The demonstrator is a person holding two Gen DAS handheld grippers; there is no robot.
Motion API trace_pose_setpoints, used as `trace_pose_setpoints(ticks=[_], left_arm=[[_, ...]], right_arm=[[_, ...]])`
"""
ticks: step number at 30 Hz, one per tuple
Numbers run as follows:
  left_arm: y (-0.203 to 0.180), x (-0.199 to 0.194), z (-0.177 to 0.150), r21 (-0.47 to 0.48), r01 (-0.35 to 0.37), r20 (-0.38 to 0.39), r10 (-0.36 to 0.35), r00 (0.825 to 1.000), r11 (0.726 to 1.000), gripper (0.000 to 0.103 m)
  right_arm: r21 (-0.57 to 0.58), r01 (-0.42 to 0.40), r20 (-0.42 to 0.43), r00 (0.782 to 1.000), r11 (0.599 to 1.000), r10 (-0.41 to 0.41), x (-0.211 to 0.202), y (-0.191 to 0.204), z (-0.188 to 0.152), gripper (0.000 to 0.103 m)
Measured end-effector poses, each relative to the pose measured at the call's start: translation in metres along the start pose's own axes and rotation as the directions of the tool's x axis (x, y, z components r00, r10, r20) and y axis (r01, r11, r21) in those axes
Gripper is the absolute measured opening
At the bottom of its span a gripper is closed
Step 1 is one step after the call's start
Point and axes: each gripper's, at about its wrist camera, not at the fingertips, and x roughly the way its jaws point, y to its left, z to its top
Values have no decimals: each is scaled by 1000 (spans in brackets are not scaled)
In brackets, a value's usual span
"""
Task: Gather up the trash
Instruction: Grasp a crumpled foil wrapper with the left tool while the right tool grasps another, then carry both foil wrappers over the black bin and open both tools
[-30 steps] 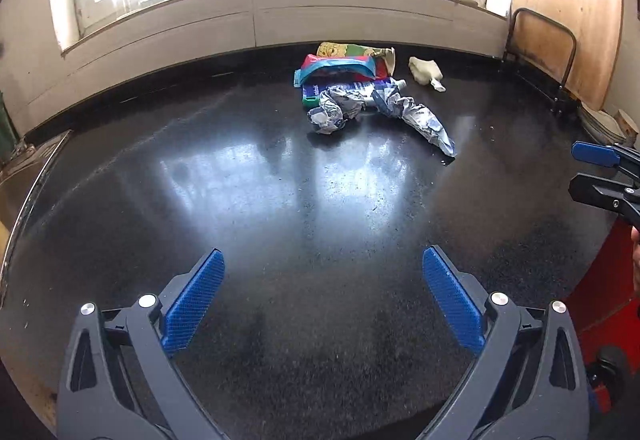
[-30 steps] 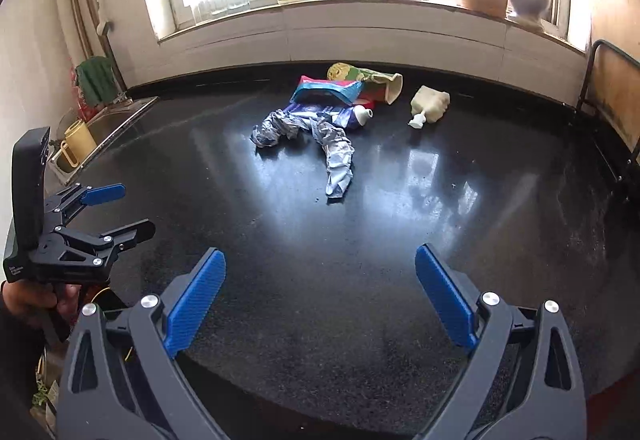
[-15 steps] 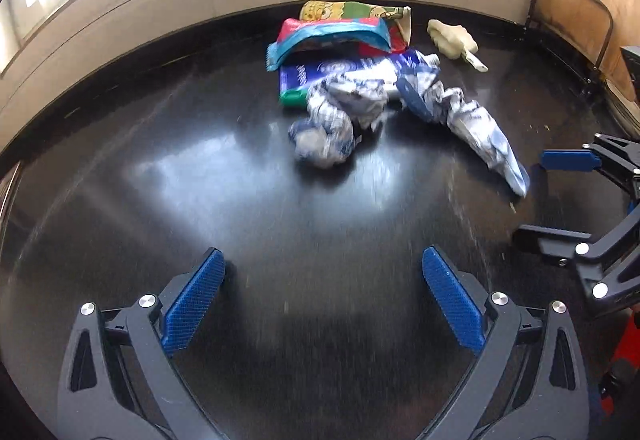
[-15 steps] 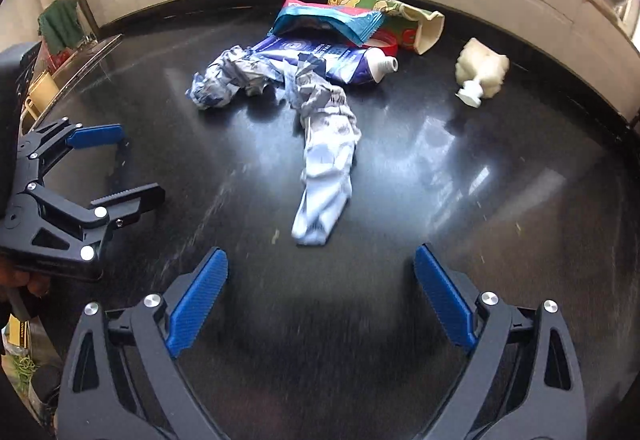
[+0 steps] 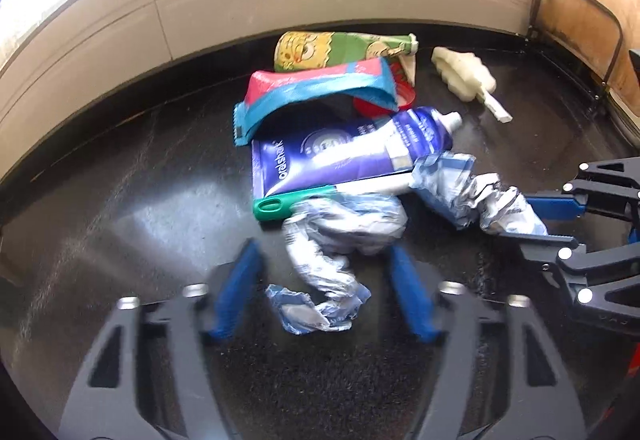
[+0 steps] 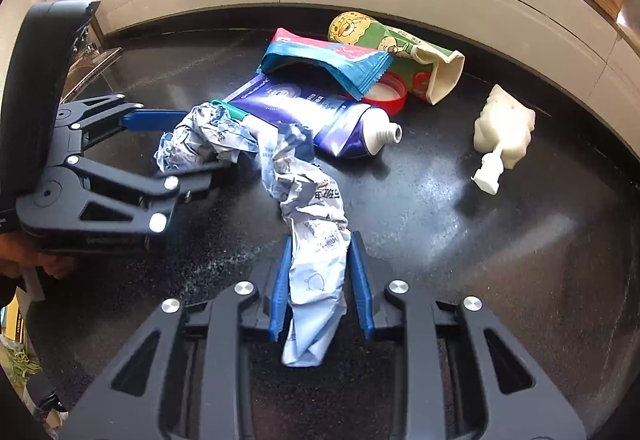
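Crumpled plastic wrapper (image 6: 308,224) sprawls across the dark surface (image 6: 500,260), in front of the toothpaste tube (image 6: 320,120). Looks light, limp, crinkly; should bunch easily. Right hand-held gripper (image 6: 320,292) pinches its near tail. Left hand-held gripper (image 5: 324,292) straddles the other end, spread.

The left claw (image 5: 320,292) is motion-blurred; the toothpaste tube (image 6: 304,112) lies partly hidden under the crumpled wrapper (image 6: 308,216).

Your right gripper (image 6: 319,286) pinches the near end of the long crumpled pale-blue plastic wrapper (image 6: 308,216) on the glossy black countertop (image 6: 500,240). Your left gripper (image 6: 192,148) straddles its bunched far end. Just behind lies the squeezed blue toothpaste tube (image 6: 320,120), uncapped.
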Motion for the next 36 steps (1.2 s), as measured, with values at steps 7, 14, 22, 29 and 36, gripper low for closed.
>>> trace_pose_setpoints(ticks=[7,14,22,29,36], left_arm=[[-12,-11,-10,-12,3,-3,-3,1000,1000,34],[-19,-56,-32,-51,-15,36,17,999,999,34],[-22,-133,-97,-129,-45,41,50,998,991,34],[-20,-181,-138,-182,-111,83,128,988,977,34],[18,-236,-181,-291,-205,105,245,964,934,34]], right_arm=[[30,-10,6,1000,1000,9,-10,4,-13,26],[41,0,65,998,999,-2,-50,14,-29,26],[37,0,124,992,999,-5,-102,40,-77,26],[25,-27,129,991,999,24,-117,66,-103,26],[-98,-118,156,979,988,133,-121,135,-84,26]])
